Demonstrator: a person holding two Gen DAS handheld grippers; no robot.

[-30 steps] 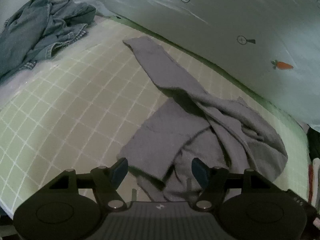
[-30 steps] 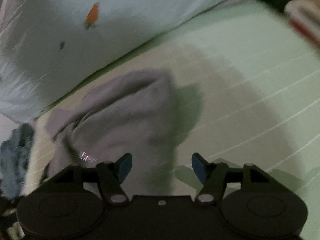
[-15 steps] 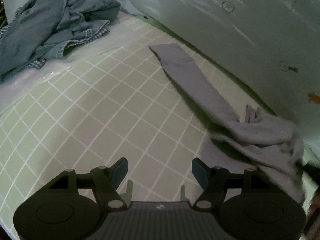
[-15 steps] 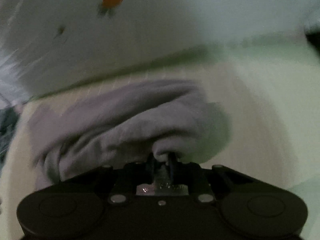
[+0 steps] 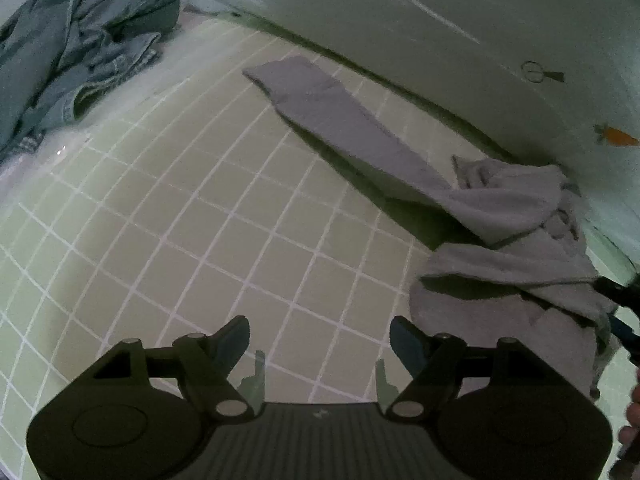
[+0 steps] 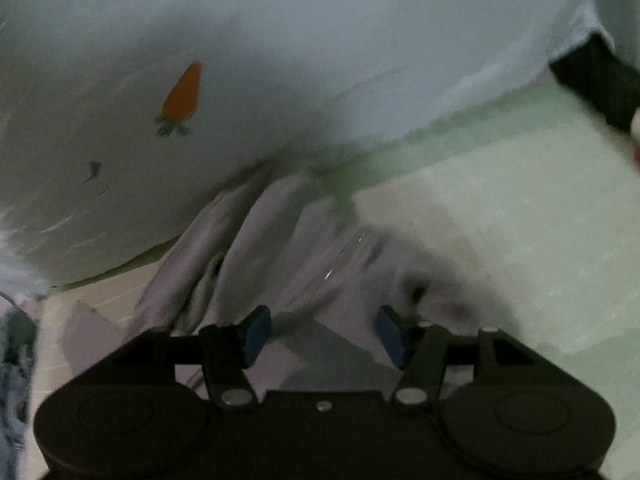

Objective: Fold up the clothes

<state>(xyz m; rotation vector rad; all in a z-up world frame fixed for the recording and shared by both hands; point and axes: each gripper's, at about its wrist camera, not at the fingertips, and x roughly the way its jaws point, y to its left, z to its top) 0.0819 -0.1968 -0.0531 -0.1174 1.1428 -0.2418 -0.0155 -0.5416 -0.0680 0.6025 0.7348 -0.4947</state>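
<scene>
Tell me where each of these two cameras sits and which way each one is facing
Left wrist: sits on the left gripper, looking down across the green checked sheet toward the grey garment and denim clothes; its open blue-tipped fingers show, plus a bit of a hand at the right edge.
Right wrist: sits on the right gripper, facing the carrot-print bedding low over the garment; only its open fingers show.
Shared: the garment, the sheet, the bedding.
</scene>
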